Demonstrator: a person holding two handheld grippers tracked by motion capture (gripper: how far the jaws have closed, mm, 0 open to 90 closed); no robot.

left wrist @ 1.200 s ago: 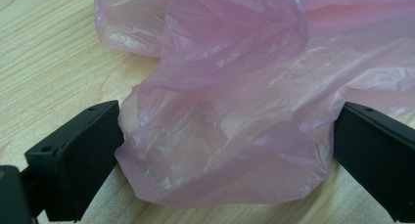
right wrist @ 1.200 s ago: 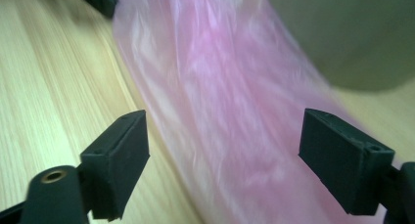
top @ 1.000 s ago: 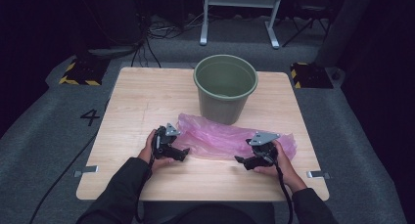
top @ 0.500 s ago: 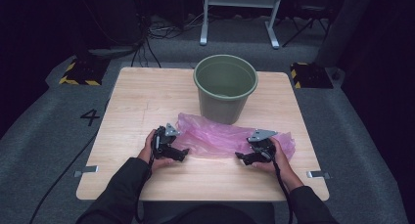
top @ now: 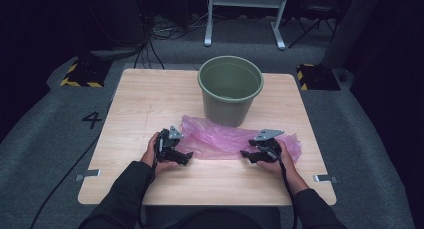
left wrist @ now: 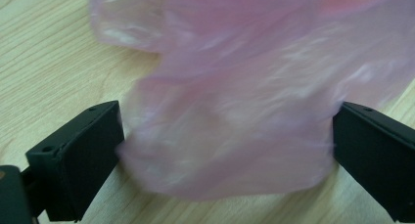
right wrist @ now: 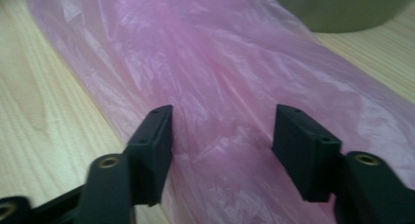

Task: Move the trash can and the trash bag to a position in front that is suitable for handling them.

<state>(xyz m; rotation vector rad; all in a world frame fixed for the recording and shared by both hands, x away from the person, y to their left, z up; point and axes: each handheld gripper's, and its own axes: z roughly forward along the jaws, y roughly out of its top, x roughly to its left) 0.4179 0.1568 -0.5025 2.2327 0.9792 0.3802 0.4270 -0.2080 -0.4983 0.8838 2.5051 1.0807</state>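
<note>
bag: pink bag [top: 227,139] is laid flat on table [top: 140,104], near green bin [top: 230,89]
left gripper [top: 175,151]: wide, bag end between jaws, unpinched
right gripper [top: 257,153]: jaws just closing over bag, not clamped
progress: bag not yet lifted, bin unlined

I see the thin, translucent pink plastic bag [top: 225,139] lying crumpled and stretched flat across my table [top: 150,99], just before the green bucket [top: 230,89].
</note>
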